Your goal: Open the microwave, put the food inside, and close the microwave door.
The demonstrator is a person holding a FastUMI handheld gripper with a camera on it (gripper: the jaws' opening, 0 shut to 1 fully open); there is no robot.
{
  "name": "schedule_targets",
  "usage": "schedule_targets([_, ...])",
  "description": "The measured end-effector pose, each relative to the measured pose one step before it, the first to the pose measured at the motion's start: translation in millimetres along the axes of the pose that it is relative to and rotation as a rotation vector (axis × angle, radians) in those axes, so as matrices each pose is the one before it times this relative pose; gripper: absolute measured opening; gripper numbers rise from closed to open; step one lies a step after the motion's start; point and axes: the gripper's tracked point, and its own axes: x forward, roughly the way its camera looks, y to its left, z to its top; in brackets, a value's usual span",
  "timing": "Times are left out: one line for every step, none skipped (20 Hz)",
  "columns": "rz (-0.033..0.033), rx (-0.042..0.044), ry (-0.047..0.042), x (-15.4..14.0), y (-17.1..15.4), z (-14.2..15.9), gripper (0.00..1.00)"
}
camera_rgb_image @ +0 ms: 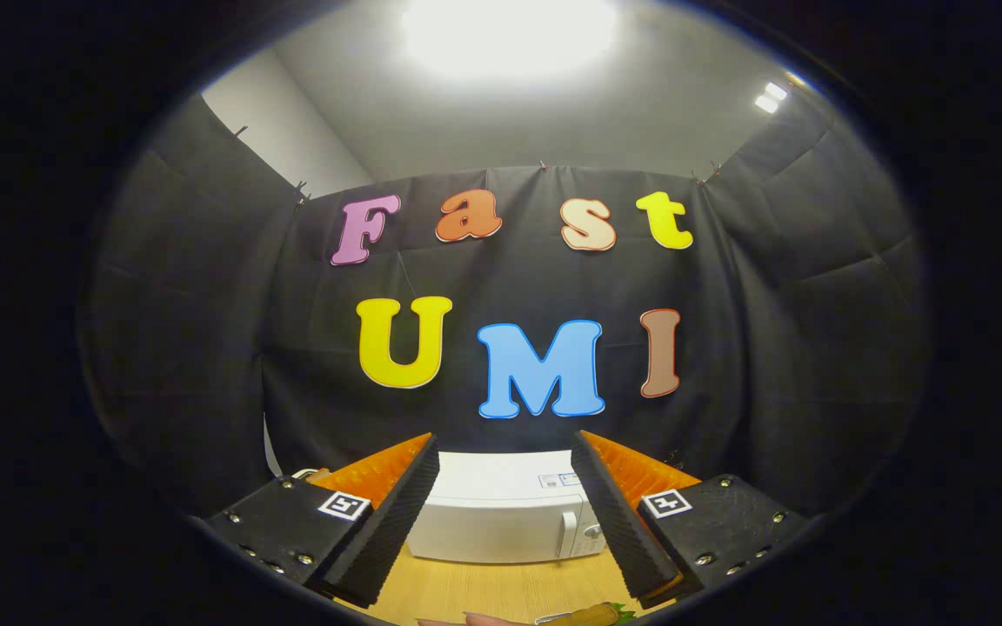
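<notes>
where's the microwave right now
In the gripper view the microwave sits on the wooden table against the booth's black wall, door shut, beyond the open gripper and framed between its fingers.

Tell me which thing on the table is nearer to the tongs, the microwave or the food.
The food, lying by the base of the open tongs; the microwave stands beyond their tips, at the wall.

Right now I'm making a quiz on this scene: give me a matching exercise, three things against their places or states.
Things:
1. microwave
2. gripper
3. food

Places or states:
A. open, fingers spread, holding nothing
B. on the wooden table, nearest the camera, below the fingers
C. door shut, beyond the fingers against the black cloth wall

Pairs: 1-C, 2-A, 3-B
</notes>
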Motion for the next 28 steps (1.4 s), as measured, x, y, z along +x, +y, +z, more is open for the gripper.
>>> schedule_targets([0.00244, 0.00138, 0.00165, 7.35, -4.02, -15.97, 0.98])
schedule_targets([-0.00563, 0.0034, 0.0037, 8.13, -6.33, -18.88, 0.98])
schedule_targets([-0.00367, 0.00582, 0.00058, 10.82, -5.27, -18.76, 0.98])
schedule_targets([0.00178, -0.00098, -0.0019, 10.49, -3.38, -20.45, 0.98])
schedule_targets([-0.00726, -0.00693, 0.00814, 12.74, -6.02, -22.84, 0.98])
schedule_targets([-0.00712, -0.00089, 0.01663, 11.93, -7.88, -26.91, 0.98])
schedule_targets([-0.00047, 0.00567, 0.01731, 12.96, -5.3, -25.69, 0.98])
schedule_targets([0.00527, 0.00836, 0.01041, 13.86, -3.76, -20.3, 0.98])
schedule_targets([-0.00717, -0.00383, 0.02201, 14.88, -8.2, -22.28, 0.98])
schedule_targets([-0.02884, -0.01085, 0.03107, 13.13, -14.93, -22.45, 0.98])
schedule_targets([-0.03477, -0.01773, 0.03293, 14.62, -13.78, -19.15, 0.98])
schedule_targets([-0.02317, -0.01694, 0.02831, 12.35, -8.41, -15.6, 0.98])
schedule_targets([-0.00163, -0.00838, 0.01805, 10.36, -3.76, -11.37, 0.98])
schedule_targets([0.00637, -0.00204, 0.00944, 8.76, -1.48, -7.61, 0.99])
schedule_targets([0.02512, -0.00075, 0.01072, 8.64, 2.06, -7.01, 0.98])
schedule_targets([0.01723, 0.00731, 0.01194, 7.48, 0.05, -7.61, 0.98])
schedule_targets([0.001, 0.00911, 0.00895, 6.64, -2.62, -3.27, 0.97])
schedule_targets([0.0013, 0.00761, -0.00258, 5.52, -3.02, -1.21, 0.96])
schedule_targets([-0.00439, 0.01113, -0.008, 6.4, -3.63, 1.43, 0.96])
schedule_targets([-0.00785, 0.01334, 0.00235, 6.01, -4.17, -1.65, 0.86])
schedule_targets([-0.00044, 0.01441, 0.01315, 7.37, -2.25, -2.69, 0.77])
schedule_targets([0.02107, 0.01488, 0.02495, 5.21, 3.11, -5.14, 0.73])
schedule_targets([0.03768, 0.01463, 0.01642, 4.95, 6.14, -2.26, 0.73])
schedule_targets([-0.00334, -0.00257, 0.02166, 4.94, -2.75, -4.6, 0.62])
schedule_targets([-0.00589, -0.00231, 0.00328, 2.36, -4.86, 0.3, 0.5])
schedule_targets([0.00022, 0.00065, -0.00143, 0.61, 1.61, -1.6, 0.44])
schedule_targets([-0.00378, -0.00724, -0.00571, 4.73, -0.67, 0.45, 0.34])
schedule_targets([-0.00608, -0.00772, -0.00058, -3.63, 1.0, 0.2, 0.34])
